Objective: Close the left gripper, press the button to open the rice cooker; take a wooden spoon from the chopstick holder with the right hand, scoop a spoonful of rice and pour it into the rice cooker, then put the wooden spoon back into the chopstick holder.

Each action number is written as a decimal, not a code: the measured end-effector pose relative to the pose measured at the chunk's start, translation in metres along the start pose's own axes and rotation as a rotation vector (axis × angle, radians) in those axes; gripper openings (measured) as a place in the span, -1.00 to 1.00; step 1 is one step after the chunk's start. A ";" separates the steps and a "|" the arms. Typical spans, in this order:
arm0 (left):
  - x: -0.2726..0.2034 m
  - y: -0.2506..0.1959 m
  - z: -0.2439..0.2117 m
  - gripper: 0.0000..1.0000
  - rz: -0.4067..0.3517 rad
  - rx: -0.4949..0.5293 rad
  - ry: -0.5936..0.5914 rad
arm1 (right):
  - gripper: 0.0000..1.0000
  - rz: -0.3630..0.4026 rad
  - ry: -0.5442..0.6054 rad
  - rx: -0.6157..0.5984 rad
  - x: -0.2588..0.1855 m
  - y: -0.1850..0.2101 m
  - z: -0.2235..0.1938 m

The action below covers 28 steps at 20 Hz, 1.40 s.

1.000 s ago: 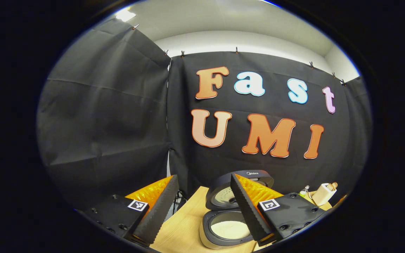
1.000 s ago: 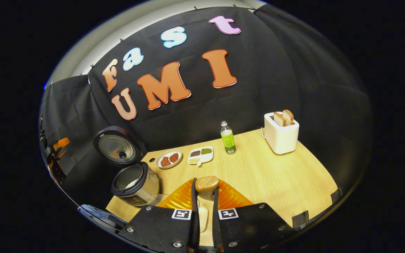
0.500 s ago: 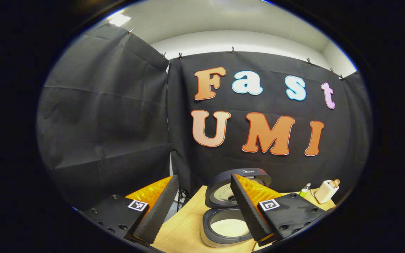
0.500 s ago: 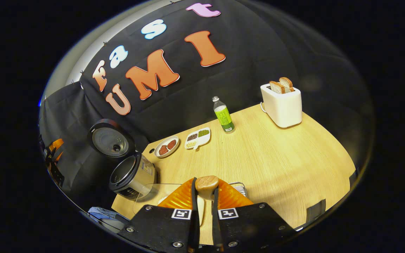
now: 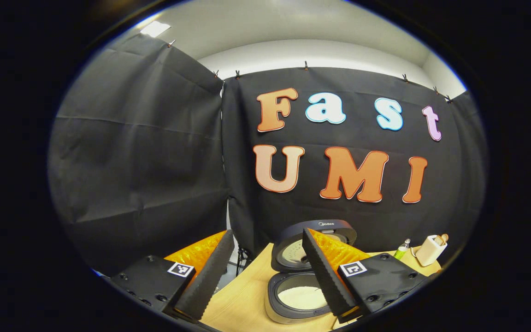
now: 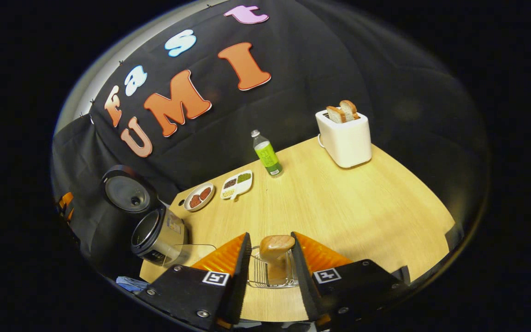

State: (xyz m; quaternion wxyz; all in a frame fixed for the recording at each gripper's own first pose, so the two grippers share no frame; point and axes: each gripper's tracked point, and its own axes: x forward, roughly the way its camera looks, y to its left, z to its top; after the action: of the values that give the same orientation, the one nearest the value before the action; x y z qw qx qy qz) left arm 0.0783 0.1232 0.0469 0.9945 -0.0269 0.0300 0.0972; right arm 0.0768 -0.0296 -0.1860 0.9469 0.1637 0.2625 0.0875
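Right gripper [image 6: 269,251] jaws now apart, where they were clamped on the light wooden spoon [image 6: 275,252]; spoon stands back in wire chopstick holder [image 6: 258,275]. Left gripper [image 5: 265,272] open above opened silver rice cooker [image 5: 295,295]. Task appears finished.

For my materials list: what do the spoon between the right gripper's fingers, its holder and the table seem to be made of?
The light brown spoon with a rounded handle end looks like smooth, matt wood, going by its warm tone. The silvery chopstick holder appears to be shiny metal wire: thin bright bars with gaps. The pale table shows a fine straight grain, so wood or a wood-look laminate with a satin finish.
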 end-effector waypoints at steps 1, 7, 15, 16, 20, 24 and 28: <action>0.000 -0.002 0.001 0.99 -0.001 -0.001 -0.001 | 0.16 -0.036 -0.011 -0.021 -0.002 -0.010 0.007; 0.006 -0.023 0.004 0.97 -0.028 -0.010 -0.007 | 0.89 -0.134 -0.151 -0.122 -0.042 -0.009 0.079; 0.025 -0.061 0.021 0.94 -0.073 0.013 -0.019 | 0.89 -0.176 -0.354 -0.241 -0.110 0.041 0.182; 0.030 -0.070 0.028 0.94 -0.089 -0.003 -0.026 | 0.89 -0.169 -0.376 -0.246 -0.118 0.048 0.190; 0.058 -0.103 0.050 0.95 -0.158 -0.040 -0.036 | 0.89 -0.186 -0.427 -0.266 -0.141 0.061 0.209; 0.106 -0.123 0.062 0.96 -0.173 -0.021 -0.010 | 0.89 -0.210 -0.456 -0.309 -0.160 0.070 0.216; 0.161 -0.138 0.049 0.98 -0.190 -0.036 0.069 | 0.90 -0.213 -0.481 -0.330 -0.171 0.079 0.220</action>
State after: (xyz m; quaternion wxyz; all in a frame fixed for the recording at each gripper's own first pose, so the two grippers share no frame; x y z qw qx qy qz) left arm 0.2656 0.0213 0.0916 0.9969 -0.0509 0.0599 0.0022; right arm 0.0415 -0.0572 0.0997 0.9995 -0.0049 0.0287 -0.0120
